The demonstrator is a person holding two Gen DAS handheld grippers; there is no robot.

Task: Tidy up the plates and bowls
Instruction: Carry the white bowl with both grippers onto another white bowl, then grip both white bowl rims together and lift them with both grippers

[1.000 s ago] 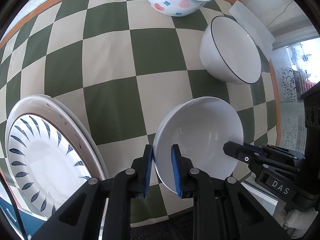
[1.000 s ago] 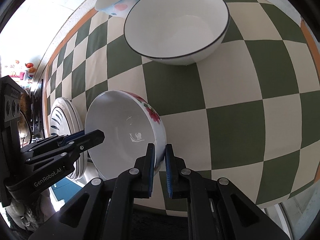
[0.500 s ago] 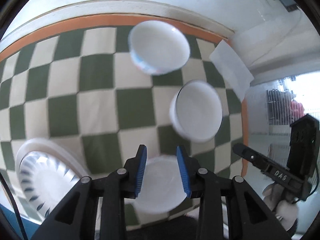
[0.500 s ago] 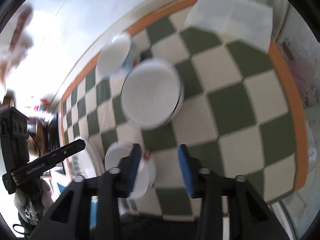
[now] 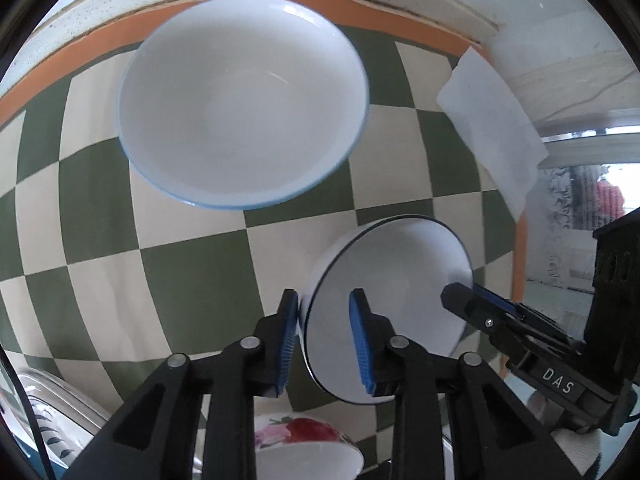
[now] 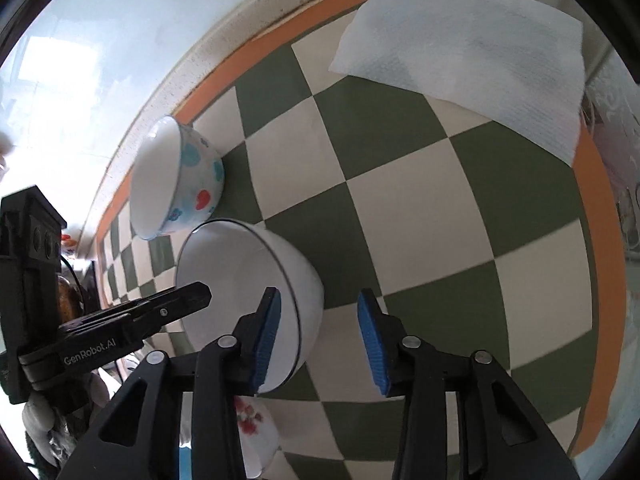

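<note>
Both claws are open around the rim of the black-rimmed white bowl, which sits on the checkered desk. The left claw straddles its left rim, the right claw its right rim. The dotted bowl stands just behind.

The left wrist camera sits just behind the left gripper and looks down its fingers at the checkered desk, very close up. The right wrist camera sits behind the right gripper and looks the same way, close too. Both views share the black-rimmed bowl right in front, the dotted bowl farther ahead, and the white paper towel. Each camera also sees the other gripper beside it
</note>
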